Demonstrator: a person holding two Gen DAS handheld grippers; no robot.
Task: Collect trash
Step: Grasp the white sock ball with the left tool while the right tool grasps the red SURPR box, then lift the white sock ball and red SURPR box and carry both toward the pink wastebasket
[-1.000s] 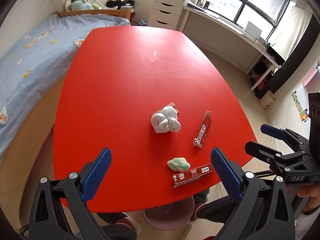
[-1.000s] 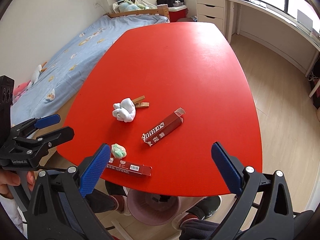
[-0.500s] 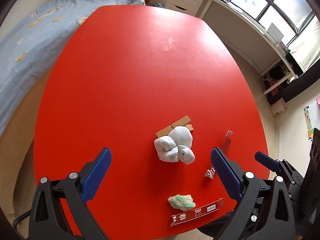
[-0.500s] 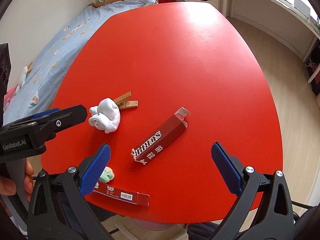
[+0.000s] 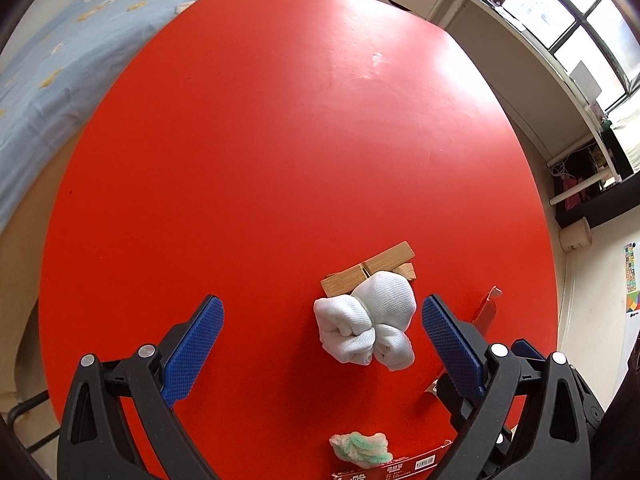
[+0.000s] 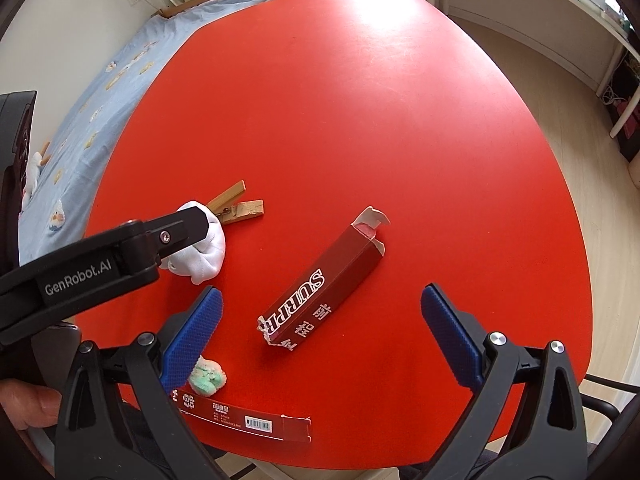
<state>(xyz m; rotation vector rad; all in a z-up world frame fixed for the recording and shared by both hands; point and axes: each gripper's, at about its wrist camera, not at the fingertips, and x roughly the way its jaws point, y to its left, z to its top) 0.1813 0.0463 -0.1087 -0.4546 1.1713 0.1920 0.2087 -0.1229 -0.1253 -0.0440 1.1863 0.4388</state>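
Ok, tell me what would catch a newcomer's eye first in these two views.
The big red table fills both views. Near its front edge lies a dark red carton printed in white, between the open, closing right tongs, which do not touch it. Left of it, a balled white sock rests against a wooden clothespin, between the open left tongs.

Bright window daylight, glare on the red table [image 5: 280, 120], fisheye-warped edges.

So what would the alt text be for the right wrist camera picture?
The right gripper, jaws closing but apart, frames a torn dark red box on a red table. The left gripper reaches over a white cloth bundle.
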